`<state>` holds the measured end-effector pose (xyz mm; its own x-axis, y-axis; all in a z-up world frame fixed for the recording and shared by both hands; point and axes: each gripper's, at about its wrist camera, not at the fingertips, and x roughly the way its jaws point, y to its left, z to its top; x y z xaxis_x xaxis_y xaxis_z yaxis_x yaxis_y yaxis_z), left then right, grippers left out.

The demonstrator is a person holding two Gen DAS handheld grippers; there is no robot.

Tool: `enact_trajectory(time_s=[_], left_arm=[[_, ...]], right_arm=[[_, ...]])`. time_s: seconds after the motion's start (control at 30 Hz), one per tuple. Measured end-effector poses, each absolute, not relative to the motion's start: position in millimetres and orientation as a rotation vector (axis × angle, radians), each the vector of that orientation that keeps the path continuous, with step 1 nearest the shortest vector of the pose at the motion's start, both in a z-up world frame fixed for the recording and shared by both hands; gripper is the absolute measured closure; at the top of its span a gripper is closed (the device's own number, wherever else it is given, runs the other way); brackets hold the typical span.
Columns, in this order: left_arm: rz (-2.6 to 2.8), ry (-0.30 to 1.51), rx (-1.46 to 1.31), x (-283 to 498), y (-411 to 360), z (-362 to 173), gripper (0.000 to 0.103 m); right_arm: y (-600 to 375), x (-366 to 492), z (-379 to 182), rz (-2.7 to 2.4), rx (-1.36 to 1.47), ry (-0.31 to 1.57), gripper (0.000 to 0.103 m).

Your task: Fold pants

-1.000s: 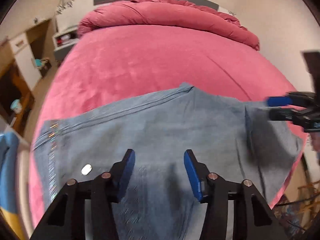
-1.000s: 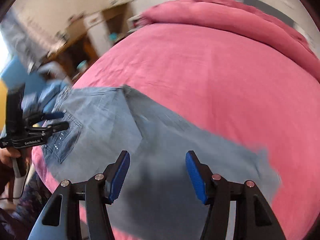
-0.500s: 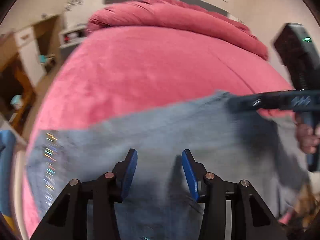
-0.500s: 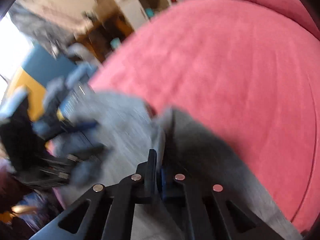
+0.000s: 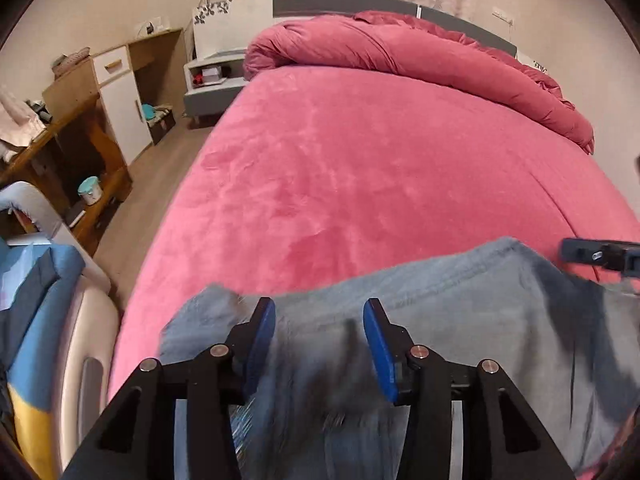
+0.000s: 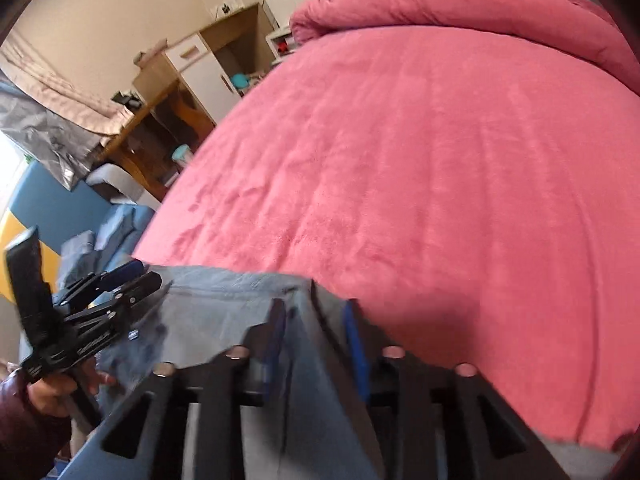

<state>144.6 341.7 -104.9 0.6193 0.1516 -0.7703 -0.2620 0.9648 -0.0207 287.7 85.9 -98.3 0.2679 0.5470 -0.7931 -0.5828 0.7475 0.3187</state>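
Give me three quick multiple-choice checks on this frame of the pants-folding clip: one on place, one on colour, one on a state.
1. Where on the bed cover do the pants lie?
A. along its near edge
B. at its far end
C. in its very middle

2. What colour is the bed cover?
A. green
B. pinkish red
C. white

3. How does the left hand-held gripper stand?
A. shut on the pants
B. shut with nothing between
C. jaws apart, nothing pinched

Key:
1 A, the denim spreads across the bottom of both views, with bare cover beyond it.
2 B, the whole cover reads pinkish red.
3 C, its blue pads stand well apart above the denim in the left wrist view.
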Motion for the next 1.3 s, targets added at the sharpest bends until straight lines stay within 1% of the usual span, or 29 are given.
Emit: enact_trajectory(time_s=[0.07,0.1,0.13,0.23,0.37,0.5,0.57,0.7,0.77,0.8,0.87,0.93,1.0,1.13,1.3], left_arm=[[0.245,0.868,-0.159,126,345,-100,0.054],[0.256,0.865,-0.168,116,347,-99,0.049],[0.267,0.868,-0.175,106,349,-101,0.047],[0.281,0.895,-0.195,83,349,-110,0.046],[0.363,0.928,-0.181,58,350,-116,0.046],[0.390,0.916,-0.255,32,352,-110,0.046],[0.373,0.906,-0.247,18,344,-105,0.046],[0.313,0.897,-0.226,2,324,-100,0.042],[0.279,0.908,-0.233,-1,315,-99,0.042],[0.270,0.917,-0.240,-3,308,-100,0.041],[0.267,0.931,-0.245,-1,301,-103,0.041],[0.269,0.959,-0.270,2,298,-110,0.038],[0.301,1.006,-0.255,5,294,-119,0.038],[0.305,1.023,-0.271,2,292,-123,0.038],[0.288,1.001,-0.263,-1,288,-115,0.038]], right_arm=[[59,269,-84,0.756,-0.037,1.037,0.071],[51,263,-80,0.744,-0.033,1.038,0.071],[39,254,-75,0.725,-0.026,1.037,0.071],[-2,226,-73,0.624,-0.071,1.043,0.071],[-59,212,-85,0.440,-0.032,1.070,0.071],[-137,195,-81,0.274,0.160,1.062,0.071],[-170,181,-80,0.195,0.190,1.040,0.064],[-235,150,-91,0.074,0.278,1.045,0.057],[-264,138,-101,0.077,0.379,1.047,0.048],[-276,134,-107,0.104,0.447,1.045,0.046],[-291,132,-127,0.167,0.589,1.062,0.039],[-292,131,-144,0.150,0.626,1.094,0.038],[-295,126,-158,0.213,0.726,1.081,0.036],[-295,126,-170,0.323,0.887,1.026,0.036],[-277,136,-177,0.338,0.930,1.001,0.036]])
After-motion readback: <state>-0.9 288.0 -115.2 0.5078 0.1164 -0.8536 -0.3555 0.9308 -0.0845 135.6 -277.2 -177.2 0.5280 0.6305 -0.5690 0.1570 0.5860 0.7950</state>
